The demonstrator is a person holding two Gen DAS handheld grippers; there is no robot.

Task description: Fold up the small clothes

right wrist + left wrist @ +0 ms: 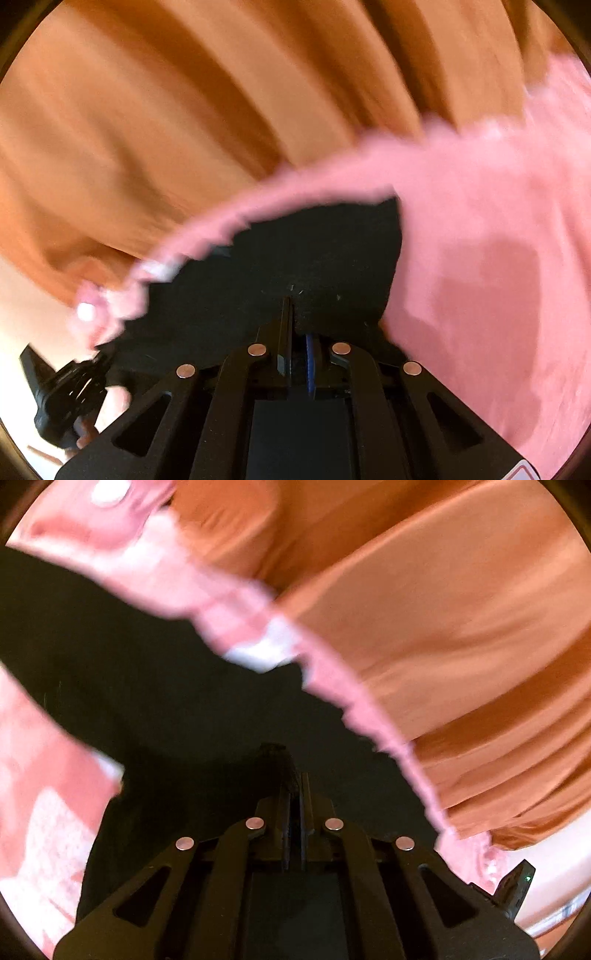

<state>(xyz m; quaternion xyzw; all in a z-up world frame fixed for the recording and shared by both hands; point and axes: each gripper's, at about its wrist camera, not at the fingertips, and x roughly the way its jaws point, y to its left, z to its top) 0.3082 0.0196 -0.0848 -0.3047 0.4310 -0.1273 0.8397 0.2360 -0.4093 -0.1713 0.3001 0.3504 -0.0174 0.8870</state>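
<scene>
Closest to our lenses sat the two grippers, each with its jaws drawn together. Our left gripper (293,775) had pinched a small raised tuft of the black garment (147,672), and our right gripper (288,306) looked clamped on the same dark cloth at its near edge, though the pads themselves were hard to make out. Seen from the right wrist, the left gripper (70,387) sat low at the left, and a hand showed behind it.

That black garment lay spread flat between us, on a pink towel (480,258) with a frayed fringe (351,709), and partly over it. We judged the garment light, soft and limp, likely to sag and crease the moment it left the surface; it would not slip much against terry. Corners or a hem seemed the sound places to hold, one per gripper, so that the fold line stayed straight.

Beyond the fringe ran an orange sheet (443,590) in long soft ridges. Both views were smeared by motion. No basket, box or bin showed anywhere, so we could say nothing of contents.
</scene>
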